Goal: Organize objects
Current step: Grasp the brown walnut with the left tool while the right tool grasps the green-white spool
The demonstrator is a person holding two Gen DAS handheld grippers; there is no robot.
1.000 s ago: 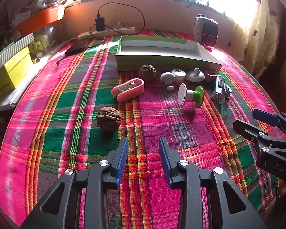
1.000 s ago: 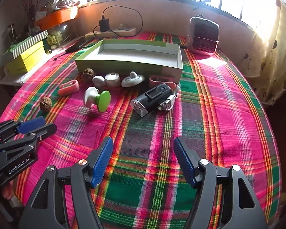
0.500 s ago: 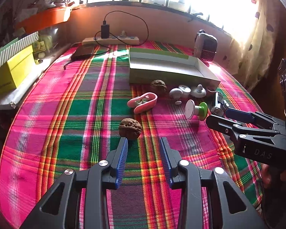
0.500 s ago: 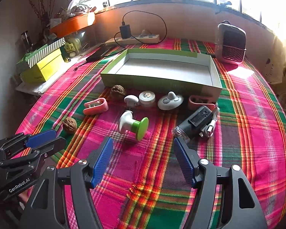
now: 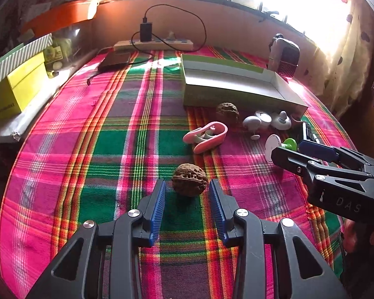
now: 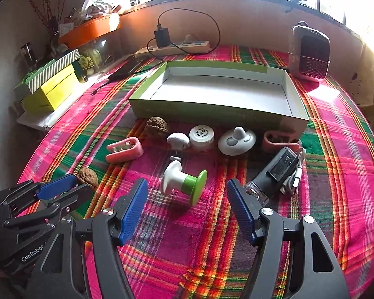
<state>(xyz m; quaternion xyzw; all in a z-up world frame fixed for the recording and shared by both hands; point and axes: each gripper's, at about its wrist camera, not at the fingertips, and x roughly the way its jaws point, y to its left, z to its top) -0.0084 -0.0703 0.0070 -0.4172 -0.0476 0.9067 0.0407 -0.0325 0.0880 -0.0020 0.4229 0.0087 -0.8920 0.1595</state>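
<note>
My left gripper (image 5: pixel 187 194) is open, its blue pads on either side of a brown walnut (image 5: pixel 190 183) lying on the plaid cloth, not touching it. That walnut also shows in the right wrist view (image 6: pixel 87 177). My right gripper (image 6: pixel 185 200) is open just short of a white and green spool (image 6: pixel 184 184). Behind lie a pink clip (image 6: pixel 124 149), a second walnut (image 6: pixel 157 126), white caps (image 6: pixel 202 137), a white knob disc (image 6: pixel 236 140) and a black flashlight (image 6: pixel 274 174). The empty green box (image 6: pixel 212 109) stands behind them.
A small heater (image 6: pixel 309 54) stands at the back right. A power strip (image 6: pixel 172 47) with charger and cable lies at the back wall. Yellow and striped boxes (image 6: pixel 49 84) sit on a side ledge at the left. A dark tablet (image 5: pixel 116 61) lies near the strip.
My left gripper has moved forward to bracket the near walnut. My right gripper has moved forward and left toward the green spool. Both stay open.
</note>
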